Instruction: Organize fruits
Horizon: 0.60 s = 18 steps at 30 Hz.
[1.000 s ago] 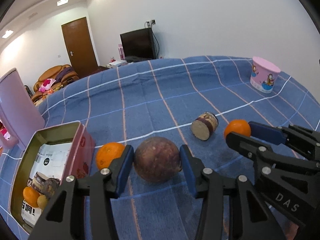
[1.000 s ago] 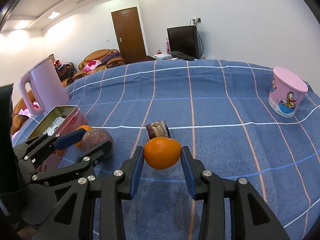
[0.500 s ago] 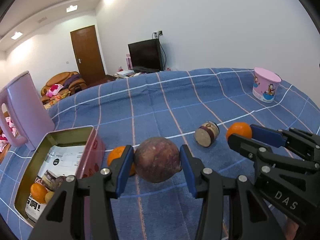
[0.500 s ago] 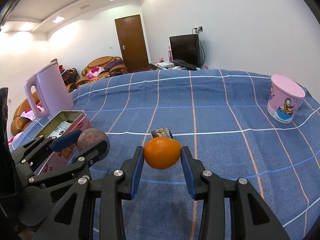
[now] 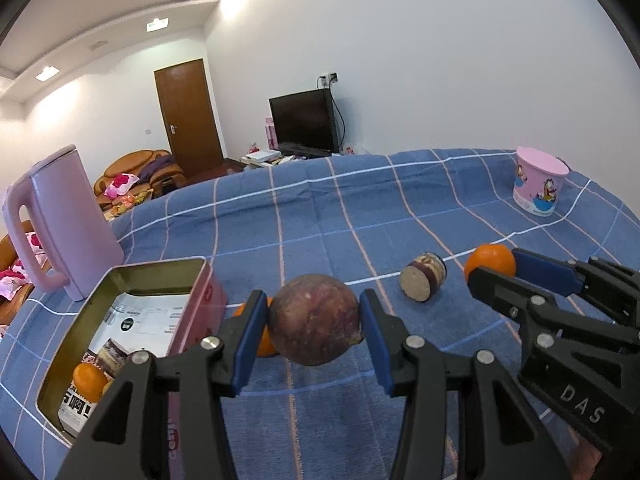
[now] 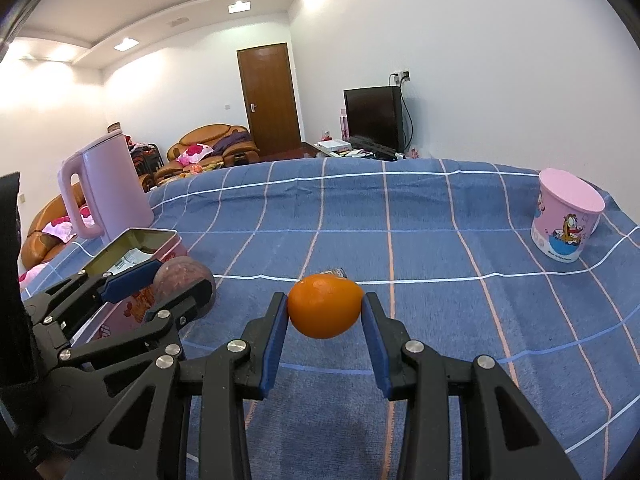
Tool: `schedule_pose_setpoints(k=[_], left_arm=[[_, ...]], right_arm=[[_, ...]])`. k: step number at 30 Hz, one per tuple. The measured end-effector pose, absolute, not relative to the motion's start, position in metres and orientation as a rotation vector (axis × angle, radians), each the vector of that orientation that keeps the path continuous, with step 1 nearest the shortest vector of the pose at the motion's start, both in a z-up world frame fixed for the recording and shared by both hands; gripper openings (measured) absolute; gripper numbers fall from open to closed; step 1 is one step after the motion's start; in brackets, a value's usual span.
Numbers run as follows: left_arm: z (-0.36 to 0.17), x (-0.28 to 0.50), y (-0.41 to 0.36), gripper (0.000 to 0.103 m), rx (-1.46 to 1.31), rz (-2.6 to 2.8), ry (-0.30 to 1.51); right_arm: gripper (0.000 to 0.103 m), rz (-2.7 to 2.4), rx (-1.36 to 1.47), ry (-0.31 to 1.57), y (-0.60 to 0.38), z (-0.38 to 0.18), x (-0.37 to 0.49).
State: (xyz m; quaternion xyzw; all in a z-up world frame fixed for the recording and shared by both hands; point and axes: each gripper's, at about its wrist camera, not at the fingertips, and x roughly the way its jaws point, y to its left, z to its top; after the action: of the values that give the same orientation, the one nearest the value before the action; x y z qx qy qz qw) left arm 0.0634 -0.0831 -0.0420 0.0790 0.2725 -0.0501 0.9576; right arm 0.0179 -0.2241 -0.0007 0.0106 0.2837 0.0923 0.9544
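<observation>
My left gripper is shut on a brown-purple round fruit and holds it above the blue cloth, just right of the open pink tin. The tin holds an orange on printed paper. Another orange lies on the cloth behind the left finger. My right gripper is shut on an orange, also lifted; it shows in the left wrist view. A short cut purple piece lies between the grippers.
A pink kettle stands behind the tin at the left. A pink cartoon cup stands at the far right of the blue checked cloth. Sofa, door and TV lie beyond the table.
Both grippers have risen with their fruits, and the views tilt up. The left gripper has come nearer the tin, so the orange on the cloth is now mostly hidden behind it.
</observation>
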Motion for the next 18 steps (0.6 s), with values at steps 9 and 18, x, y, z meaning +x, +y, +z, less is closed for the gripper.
schedule_pose_setpoints(k=[9,18], left_arm=[[-0.0400,0.0597,-0.0800,0.049,0.144,-0.086,0.533],[-0.0370,0.0546,-0.0775,0.049,0.133,-0.073,0.503]], right_arm=[[0.040,0.186,0.024,0.558,-0.2255,-0.0006,0.0133],[0.040,0.186,0.027,0.537,-0.2260,0.0026,0.0086]])
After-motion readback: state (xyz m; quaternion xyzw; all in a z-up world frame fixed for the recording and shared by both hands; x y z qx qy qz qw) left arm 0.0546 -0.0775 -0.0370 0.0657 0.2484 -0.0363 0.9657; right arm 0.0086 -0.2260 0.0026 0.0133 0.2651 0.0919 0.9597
